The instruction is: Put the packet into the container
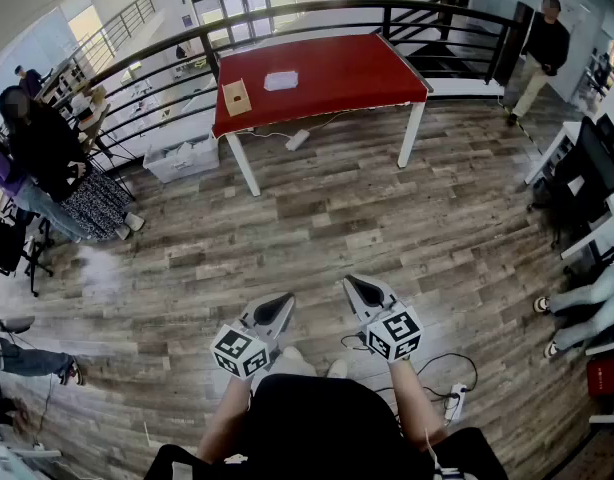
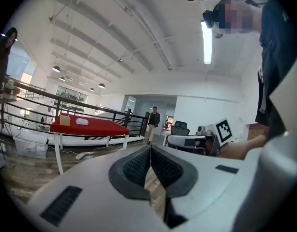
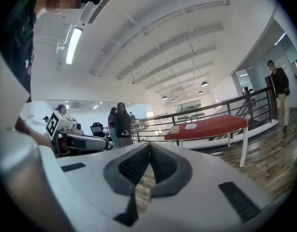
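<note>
Left gripper [image 2: 150, 148] and right gripper [image 3: 149, 145]: fingers pressed together, nothing between, held near level. Judged carry posture, approach not yet begun. Flat white packet [image 1: 280, 80] lies on red worktop [image 1: 337, 73], well ahead of fingers, near small tan box container [image 1: 236, 97].

A flat white packet [image 1: 280, 80] lies on the red desk [image 1: 337, 68], well ahead of the left gripper [image 1: 280, 306] and the right gripper [image 1: 357, 288]. A small tan container [image 1: 235, 97] stands near the packet, on its left.

Packet [image 1: 280, 80] and container [image 1: 236, 97] lie apart on the red table [image 1: 337, 68].
</note>
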### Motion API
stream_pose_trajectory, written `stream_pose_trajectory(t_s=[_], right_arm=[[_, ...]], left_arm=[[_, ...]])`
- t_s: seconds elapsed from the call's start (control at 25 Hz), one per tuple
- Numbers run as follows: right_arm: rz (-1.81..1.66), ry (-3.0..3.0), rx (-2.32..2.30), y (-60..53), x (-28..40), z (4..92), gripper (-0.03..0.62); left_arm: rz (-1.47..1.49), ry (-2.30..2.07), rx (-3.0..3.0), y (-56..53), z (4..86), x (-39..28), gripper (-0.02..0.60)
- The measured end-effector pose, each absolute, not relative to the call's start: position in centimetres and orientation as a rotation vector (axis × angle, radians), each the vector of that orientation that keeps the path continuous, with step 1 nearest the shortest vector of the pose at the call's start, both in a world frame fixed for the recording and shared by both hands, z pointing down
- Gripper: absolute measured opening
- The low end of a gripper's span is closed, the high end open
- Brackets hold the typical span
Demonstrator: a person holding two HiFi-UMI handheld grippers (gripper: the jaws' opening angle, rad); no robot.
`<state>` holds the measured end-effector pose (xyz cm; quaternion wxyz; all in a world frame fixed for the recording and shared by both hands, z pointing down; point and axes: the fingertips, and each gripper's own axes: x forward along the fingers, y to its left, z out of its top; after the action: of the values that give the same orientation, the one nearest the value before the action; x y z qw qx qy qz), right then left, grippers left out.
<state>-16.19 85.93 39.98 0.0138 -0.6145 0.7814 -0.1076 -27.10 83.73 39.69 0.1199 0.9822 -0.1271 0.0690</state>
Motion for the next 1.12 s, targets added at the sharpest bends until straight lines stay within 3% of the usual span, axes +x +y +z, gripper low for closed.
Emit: stream_pose_trajectory(t_s=[0.56,1.12], right_arm=[[-0.369,2.464,-1.893,76.0,-12.3,41.9,0.017],[-0.259,2.482,-1.906,56.3,-10.6,38.2,0.017]], left_arm=[[0.168,-0.409,2.838,73.7,41.0,-23.6,0.011],[0.083,-0.446,2.857,53.8,38.6,-23.2,0.011]])
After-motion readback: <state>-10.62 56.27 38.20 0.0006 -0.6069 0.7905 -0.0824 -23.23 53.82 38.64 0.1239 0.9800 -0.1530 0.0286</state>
